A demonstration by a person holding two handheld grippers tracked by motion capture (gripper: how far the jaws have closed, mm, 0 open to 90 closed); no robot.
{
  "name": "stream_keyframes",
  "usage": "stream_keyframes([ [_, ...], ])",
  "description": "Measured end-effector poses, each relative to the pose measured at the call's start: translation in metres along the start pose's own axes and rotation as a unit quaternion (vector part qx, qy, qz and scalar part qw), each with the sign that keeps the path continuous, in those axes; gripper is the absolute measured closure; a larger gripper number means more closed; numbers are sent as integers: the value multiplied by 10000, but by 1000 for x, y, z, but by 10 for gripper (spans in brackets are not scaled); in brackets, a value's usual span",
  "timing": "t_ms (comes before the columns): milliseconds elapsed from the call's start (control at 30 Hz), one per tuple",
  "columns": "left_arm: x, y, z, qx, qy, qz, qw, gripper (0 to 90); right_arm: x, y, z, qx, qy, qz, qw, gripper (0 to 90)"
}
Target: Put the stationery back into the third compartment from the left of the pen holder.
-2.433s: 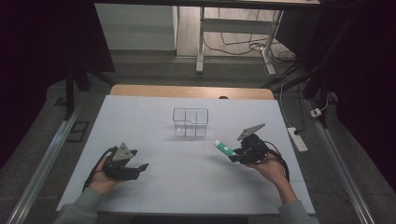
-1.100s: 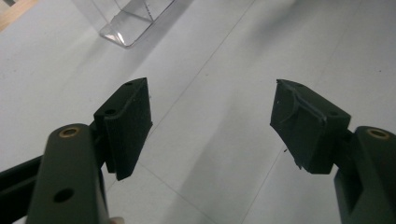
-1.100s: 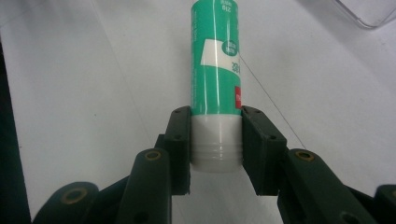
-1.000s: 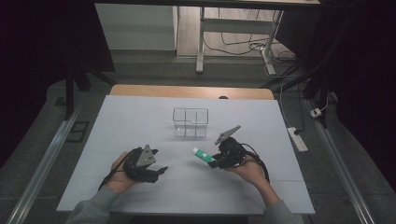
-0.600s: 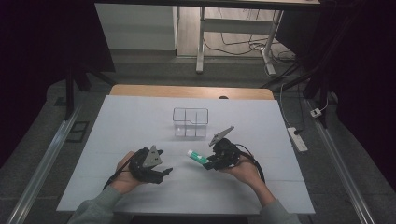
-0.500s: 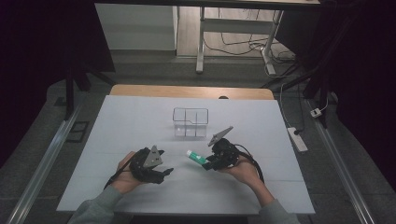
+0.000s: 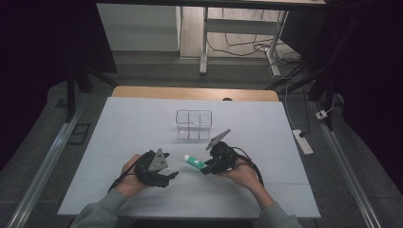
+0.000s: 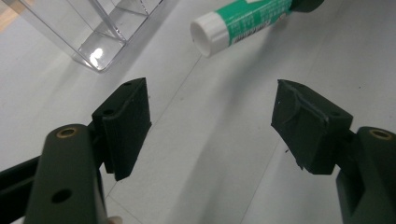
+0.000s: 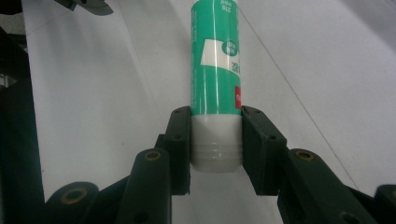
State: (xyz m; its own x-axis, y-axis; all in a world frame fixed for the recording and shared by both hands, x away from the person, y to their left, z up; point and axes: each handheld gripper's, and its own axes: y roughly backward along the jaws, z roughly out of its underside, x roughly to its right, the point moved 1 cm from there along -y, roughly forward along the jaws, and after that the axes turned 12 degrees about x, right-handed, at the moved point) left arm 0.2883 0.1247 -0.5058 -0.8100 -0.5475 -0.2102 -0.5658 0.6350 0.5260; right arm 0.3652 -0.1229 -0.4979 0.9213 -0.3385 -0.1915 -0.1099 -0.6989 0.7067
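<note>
Over the white table, your right gripper clamps the green-and-white glue stick, capped end toward your wide-open left gripper.

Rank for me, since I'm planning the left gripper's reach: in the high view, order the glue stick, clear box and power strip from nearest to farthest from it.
1. Glue stick: just right of the left gripper, held in the right gripper.
2. Clear box: farther up the table, mid-table.
3. Power strip: on the floor off the table's right edge.
</note>
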Motion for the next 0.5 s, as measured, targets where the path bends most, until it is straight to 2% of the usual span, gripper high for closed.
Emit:
stream_keyframes([
  [300, 1, -3, -2, -6, -68, -50, 10000, 257, -5, -8, -7, -49, 39, -144, 9999, 652],
  [500, 2, -7, -3, -68, -182, 14, 9998, 244, -9, -13, -12, -118, 73, -282, 9995, 651],
])
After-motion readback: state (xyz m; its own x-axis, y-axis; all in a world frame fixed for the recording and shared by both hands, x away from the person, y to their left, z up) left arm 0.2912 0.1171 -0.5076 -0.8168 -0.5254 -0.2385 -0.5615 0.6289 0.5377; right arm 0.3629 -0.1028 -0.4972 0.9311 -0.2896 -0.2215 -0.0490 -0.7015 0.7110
